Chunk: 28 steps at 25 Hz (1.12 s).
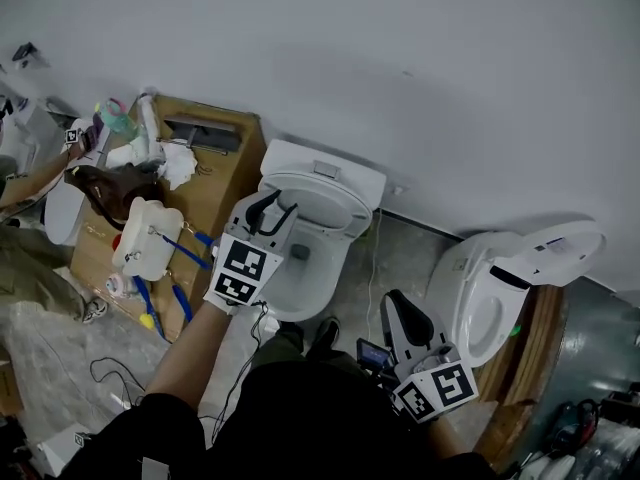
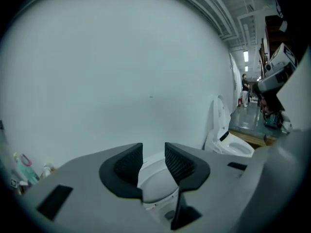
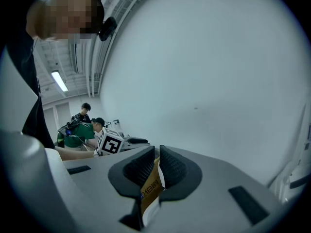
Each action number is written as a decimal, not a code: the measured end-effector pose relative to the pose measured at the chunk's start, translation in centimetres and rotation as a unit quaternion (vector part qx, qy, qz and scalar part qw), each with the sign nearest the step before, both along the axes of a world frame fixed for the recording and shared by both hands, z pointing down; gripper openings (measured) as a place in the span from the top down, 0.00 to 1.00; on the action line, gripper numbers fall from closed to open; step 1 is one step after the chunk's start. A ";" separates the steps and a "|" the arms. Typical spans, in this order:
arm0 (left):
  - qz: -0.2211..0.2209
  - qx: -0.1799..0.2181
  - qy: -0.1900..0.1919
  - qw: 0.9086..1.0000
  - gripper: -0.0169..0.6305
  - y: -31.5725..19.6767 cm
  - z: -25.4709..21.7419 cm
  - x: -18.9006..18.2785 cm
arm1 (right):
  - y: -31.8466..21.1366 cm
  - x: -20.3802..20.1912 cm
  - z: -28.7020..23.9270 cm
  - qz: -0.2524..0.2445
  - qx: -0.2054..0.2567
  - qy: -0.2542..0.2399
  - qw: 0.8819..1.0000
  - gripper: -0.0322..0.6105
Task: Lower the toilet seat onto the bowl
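The left tongs (image 1: 275, 209) reach forward on an outstretched arm, jaws apart; the right tongs (image 1: 400, 308) sit nearer the body, jaws together.

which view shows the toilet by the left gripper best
The head view: most of the toilet shows from above, beside the left gripper. The left gripper view catches only part between its open jaws; the right gripper view shows none.

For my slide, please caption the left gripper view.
Open, empty left gripper aimed at the nearer white toilet, plain wall behind.
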<state>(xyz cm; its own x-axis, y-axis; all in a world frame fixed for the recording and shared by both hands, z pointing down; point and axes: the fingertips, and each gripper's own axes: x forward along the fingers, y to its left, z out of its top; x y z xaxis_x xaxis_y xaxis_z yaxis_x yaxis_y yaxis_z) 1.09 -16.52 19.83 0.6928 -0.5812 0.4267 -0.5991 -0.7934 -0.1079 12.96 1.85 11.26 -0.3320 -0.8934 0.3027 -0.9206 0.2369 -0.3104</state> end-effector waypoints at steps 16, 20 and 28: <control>0.072 -0.006 -0.198 0.977 0.77 -8.3 14.8 1.9 | -3.3 -0.2 2.5 0.039 -0.038 -0.001 0.999 0.87; 0.084 -0.014 -0.232 0.969 0.77 -9.4 16.9 2.0 | -3.6 0.2 2.9 0.050 -0.046 -0.007 0.998 0.87; 0.072 -0.018 -0.242 0.968 0.77 -10.9 18.5 2.5 | -3.4 0.6 3.4 0.056 -0.056 -0.013 0.997 0.87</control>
<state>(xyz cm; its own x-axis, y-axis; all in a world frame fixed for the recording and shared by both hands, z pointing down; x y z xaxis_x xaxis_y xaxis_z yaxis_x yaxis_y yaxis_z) 3.56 -27.39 38.30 0.4800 -0.4721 0.7395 -0.3686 -0.8734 -0.3183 13.59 -1.53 14.70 -0.2413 -0.8860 0.3960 -0.9305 0.0954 -0.3536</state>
